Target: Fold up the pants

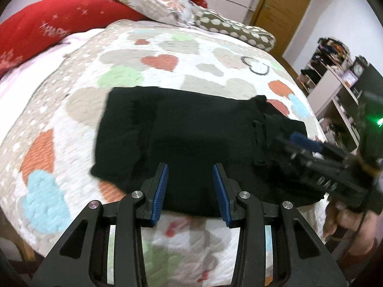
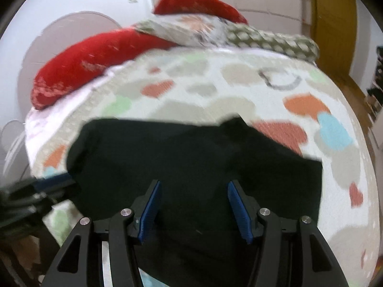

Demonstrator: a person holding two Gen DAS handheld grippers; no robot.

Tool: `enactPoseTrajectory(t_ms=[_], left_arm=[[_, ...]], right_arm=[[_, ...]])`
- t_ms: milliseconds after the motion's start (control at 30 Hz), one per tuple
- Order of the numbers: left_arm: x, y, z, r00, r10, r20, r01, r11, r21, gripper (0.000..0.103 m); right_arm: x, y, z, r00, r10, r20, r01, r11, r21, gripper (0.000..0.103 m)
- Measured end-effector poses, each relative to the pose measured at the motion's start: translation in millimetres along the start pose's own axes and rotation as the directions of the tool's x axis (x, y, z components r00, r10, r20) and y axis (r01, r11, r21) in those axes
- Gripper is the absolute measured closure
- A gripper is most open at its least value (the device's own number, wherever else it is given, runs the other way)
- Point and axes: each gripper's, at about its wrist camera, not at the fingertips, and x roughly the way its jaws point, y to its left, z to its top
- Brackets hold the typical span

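Note:
Black pants lie folded into a rough rectangle on a heart-patterned quilt. My left gripper is open and empty, hovering over the pants' near edge. My right gripper is open and empty above the pants. In the left wrist view the right gripper reaches in from the right over the pants' bunched right end. In the right wrist view the left gripper shows blurred at the pants' left edge.
Red pillows and a floral pillow lie at the bed's far end. A black cord loop sits on the quilt beyond the pants. Shelves stand to the right, a wooden door behind.

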Motion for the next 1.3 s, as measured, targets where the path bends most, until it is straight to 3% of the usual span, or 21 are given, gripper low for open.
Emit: enactPoseTrajectory(t_ms=[133, 200, 400, 633, 800, 933, 967, 1000, 1033, 1067, 1100, 1167, 1300], left_arm=[[-14, 26, -10, 1.000, -0.007, 0.019, 0.009, 0.996, -0.093, 0.064], [-17, 40, -17, 0.999, -0.015, 0.031, 0.020, 0.987, -0.158, 0.045], [-9, 67, -25, 0.999, -0.013, 0.037, 0.023, 0.956, -0.292, 0.044], [19, 77, -25, 0.999, -0.038, -0.007, 0.033, 0.937, -0.347, 0.042], [27, 80, -19, 0.999, -0.047, 0.020, 0.051, 0.935, -0.352, 0.033], [35, 79, -14, 0.997, -0.055, 0.049, 0.069, 0.937, -0.344, 0.027], [36, 79, -13, 0.997, -0.053, 0.058, 0.070, 0.938, -0.341, 0.027], [37, 79, -11, 0.996, -0.052, 0.069, 0.072, 0.939, -0.337, 0.027], [38, 80, -10, 0.996, -0.052, 0.077, 0.075, 0.940, -0.333, 0.027], [37, 80, -9, 0.995, -0.040, 0.089, 0.067, 0.942, -0.329, 0.041], [35, 80, -7, 0.996, -0.013, 0.089, 0.040, 0.947, -0.318, 0.062], [29, 79, -2, 0.995, -0.025, 0.094, 0.052, 0.954, -0.296, 0.074], [-11, 47, 14, 0.977, -0.051, 0.209, 0.087, 0.982, -0.167, 0.077]], right_arm=[[7, 23, 19, 0.994, 0.110, 0.025, -0.109, 0.994, -0.025, 0.038], [18, 36, 27, 0.985, 0.174, 0.021, -0.173, 0.985, -0.027, 0.038], [56, 71, 52, 0.971, 0.237, -0.029, -0.239, 0.968, -0.074, 0.038], [99, 103, 77, 0.957, 0.281, -0.075, -0.289, 0.946, -0.149, 0.037], [132, 123, 90, 0.941, 0.308, -0.142, -0.335, 0.911, -0.240, 0.034], [157, 130, 89, 0.922, 0.339, -0.190, -0.378, 0.893, -0.243, 0.033], [159, 130, 89, 0.917, 0.352, -0.186, -0.389, 0.892, -0.231, 0.034], [162, 128, 88, 0.912, 0.368, -0.180, -0.402, 0.891, -0.213, 0.044], [164, 126, 87, 0.911, 0.371, -0.178, -0.402, 0.894, -0.195, 0.048], [164, 124, 86, 0.916, 0.363, -0.170, -0.391, 0.902, -0.185, 0.057], [161, 120, 88, 0.917, 0.369, -0.153, -0.392, 0.905, -0.166, 0.064], [149, 110, 93, 0.903, 0.412, -0.119, -0.425, 0.898, -0.116, 0.072], [96, 77, 103, 0.873, 0.487, 0.024, -0.486, 0.873, -0.036, 0.075]])
